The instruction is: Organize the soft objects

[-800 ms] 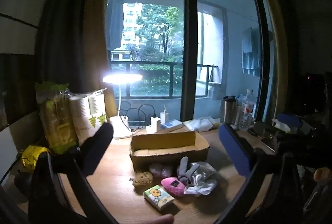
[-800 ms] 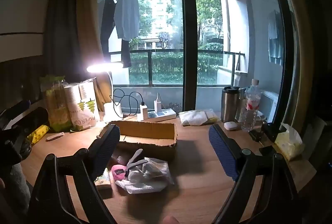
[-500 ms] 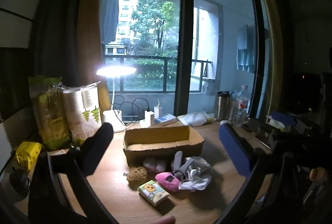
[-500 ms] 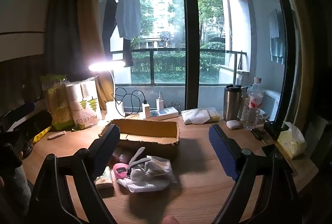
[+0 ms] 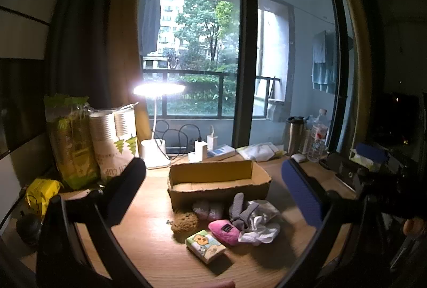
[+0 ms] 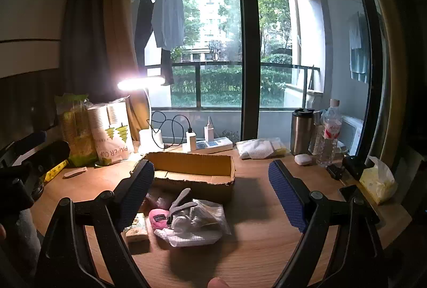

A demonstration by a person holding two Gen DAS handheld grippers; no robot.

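An open cardboard box [image 5: 218, 181] [image 6: 192, 170] stands mid-table. In front of it lies a heap of soft things: a brown sponge [image 5: 184, 221], a tissue pack [image 5: 205, 245] [image 6: 136, 228], a pink plush [image 5: 224, 230] [image 6: 158, 218], a grey sock [image 5: 241, 210] [image 6: 181, 201], a white cloth [image 5: 260, 230] [image 6: 192, 230] and a pale bundle [image 5: 208, 209]. My left gripper [image 5: 213, 194] is open and empty, held above and short of the heap. My right gripper [image 6: 210, 192] is open and empty, also short of the heap.
A lit desk lamp [image 5: 157, 90], paper cup packs [image 5: 112, 144], a green bag [image 5: 72, 141], a power strip [image 6: 213, 145], a steel flask [image 6: 301, 130], a water bottle [image 6: 329, 135] and a tissue bag [image 6: 377, 181] ring the wooden table [image 5: 149, 216].
Both views have shifted slightly; the left gripper's view has tilted and drawn a little nearer the box and heap. Both grippers stay open. Nothing on the table has moved.
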